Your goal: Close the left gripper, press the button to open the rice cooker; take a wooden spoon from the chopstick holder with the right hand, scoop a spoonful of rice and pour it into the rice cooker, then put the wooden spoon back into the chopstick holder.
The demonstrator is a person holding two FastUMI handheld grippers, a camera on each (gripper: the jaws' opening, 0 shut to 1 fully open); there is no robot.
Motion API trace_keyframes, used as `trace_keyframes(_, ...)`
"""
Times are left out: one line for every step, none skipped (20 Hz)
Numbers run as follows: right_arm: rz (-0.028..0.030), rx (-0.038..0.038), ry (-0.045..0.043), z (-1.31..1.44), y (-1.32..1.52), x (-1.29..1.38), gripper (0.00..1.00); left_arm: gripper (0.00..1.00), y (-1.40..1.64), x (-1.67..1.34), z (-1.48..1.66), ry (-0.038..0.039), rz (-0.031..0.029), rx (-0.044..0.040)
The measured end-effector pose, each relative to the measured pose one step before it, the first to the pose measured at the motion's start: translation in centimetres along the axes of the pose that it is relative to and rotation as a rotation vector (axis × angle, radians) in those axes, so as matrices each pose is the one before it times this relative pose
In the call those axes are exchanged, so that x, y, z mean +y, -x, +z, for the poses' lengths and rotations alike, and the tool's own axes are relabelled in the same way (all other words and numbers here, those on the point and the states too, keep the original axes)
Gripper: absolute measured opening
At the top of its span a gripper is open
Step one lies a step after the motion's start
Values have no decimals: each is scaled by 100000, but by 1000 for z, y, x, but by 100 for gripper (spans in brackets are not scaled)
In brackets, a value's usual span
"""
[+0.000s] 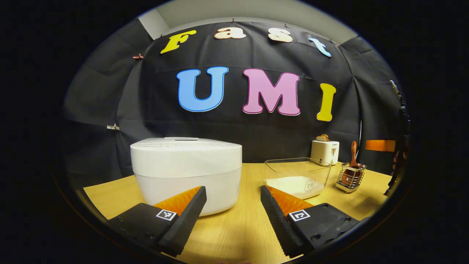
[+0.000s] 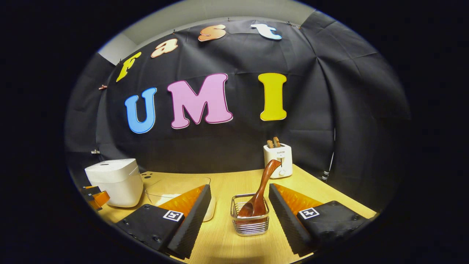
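The left gripper (image 1: 233, 209) is held with its jaws wide apart, just in front of the rice cooker (image 1: 186, 168), whose lid is seen down. The task asks that this gripper be closed before the button is pressed, so the first step is judged as not yet done; closed fingers would give one firm tip for pushing. The button itself cannot be made out.

The right gripper (image 2: 240, 216) is also spread wide and nothing is held in it. The chopstick holder (image 2: 250, 216) stands between its two fingers, near the front edge of the tabletop (image 2: 234, 183), and the wooden spoon (image 2: 258, 198) rests in it, bowl down, with the handle leaning up and to the right. The gripper seems placed so that the handle can be taken easily.

The clear rice container (image 1: 298, 176) lies between the cooker and the holder, which keeps the scooping path short. A white toaster (image 2: 278, 159) is seen at the back edge.
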State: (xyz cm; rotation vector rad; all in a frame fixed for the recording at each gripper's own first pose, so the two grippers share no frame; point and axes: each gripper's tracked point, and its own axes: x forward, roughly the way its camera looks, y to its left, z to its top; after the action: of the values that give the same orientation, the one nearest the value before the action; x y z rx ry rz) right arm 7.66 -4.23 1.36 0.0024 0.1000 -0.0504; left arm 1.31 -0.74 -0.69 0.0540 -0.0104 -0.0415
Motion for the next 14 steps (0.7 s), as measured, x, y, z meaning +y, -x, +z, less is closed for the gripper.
trace_keyframes(-423,2015,-251,-24,-845,-317,98,95,-71,13,-44,35,8,-81)
trace_keyframes(-19,1629,-503,74,-860,-310,98,95,-109,-29,81,21,189,-21)
trace_keyframes(-241,2243,-674,-50,-907,-445,98,95,-28,136,-97,202,175,28)
trace_keyframes(-280,2407,-807,-210,-895,-437,98,95,-157,62,64,268,87,7)
trace_keyframes(143,2257,-816,-324,-891,-241,98,95,-127,42,-41,339,234,4)
trace_keyframes(-181,2063,-880,-209,-833,-322,98,95,-149,160,113,305,381,-66)
trace_keyframes(-621,1419,-653,-141,-582,-426,98,95,-66,161,124,196,199,-206)
trace_keyframes(-625,648,-560,-38,-314,-321,98,95,-168,-31,413,278,-642,-341)
trace_keyframes(-354,-497,-452,153,-97,-191,98,95,-190,107,714,414,-244,-1240)
trace_keyframes(-508,-721,-176,211,22,-259,98,96,-94,557,1486,649,1062,-2367)
trace_keyframes(-511,-703,-519,108,191,-362,98,95,-135,360,1754,947,-20,-3015)
trace_keyframes(-214,-307,-737,195,289,-201,98,95,-129,-33,1883,953,-949,-3048)
trace_keyframes(-2,-731,-417,165,386,-175,98,95,-271,-15,1768,273,-894,-2819)
trace_keyframes(-486,-1046,178,296,299,-302,98,95,-373,354,1810,-46,491,-2419)
